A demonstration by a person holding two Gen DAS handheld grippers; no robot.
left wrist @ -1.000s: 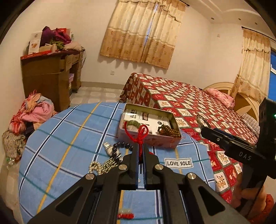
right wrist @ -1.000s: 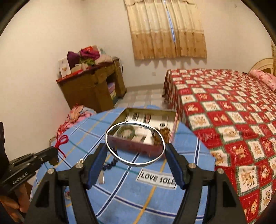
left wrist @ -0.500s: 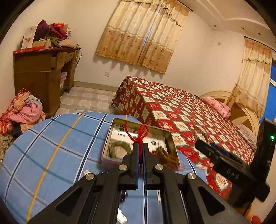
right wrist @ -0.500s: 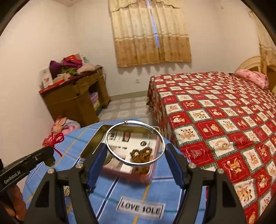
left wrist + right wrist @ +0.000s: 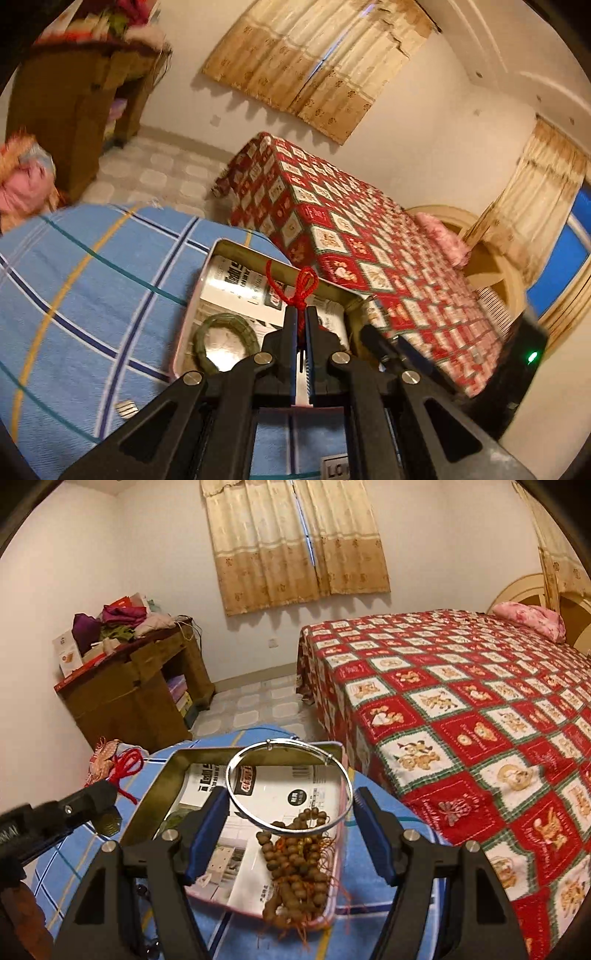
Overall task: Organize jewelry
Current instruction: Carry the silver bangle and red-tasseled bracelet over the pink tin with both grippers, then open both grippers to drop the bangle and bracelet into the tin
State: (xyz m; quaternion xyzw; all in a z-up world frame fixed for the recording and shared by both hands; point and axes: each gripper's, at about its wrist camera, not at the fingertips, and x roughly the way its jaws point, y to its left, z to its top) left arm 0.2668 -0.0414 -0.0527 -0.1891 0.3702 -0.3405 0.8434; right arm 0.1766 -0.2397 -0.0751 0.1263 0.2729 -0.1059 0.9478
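Left gripper (image 5: 303, 319) clenched on a red cord (image 5: 298, 291) — loops poking up past the fingertips, held above the open tin (image 5: 236, 246), tilted down toward it. Right gripper (image 5: 290, 812) spread wide yet gripping a silver bangle (image 5: 288, 784) between blue pads (image 5: 207, 829), poised over the tin's far end. Inside the tin: green bangle (image 5: 226, 341) at the left end, brown bead strand (image 5: 295, 867) at the right. Tin near the far edge of the blue plaid cloth (image 5: 74, 280); red patterned bed (image 5: 461, 709) beyond.
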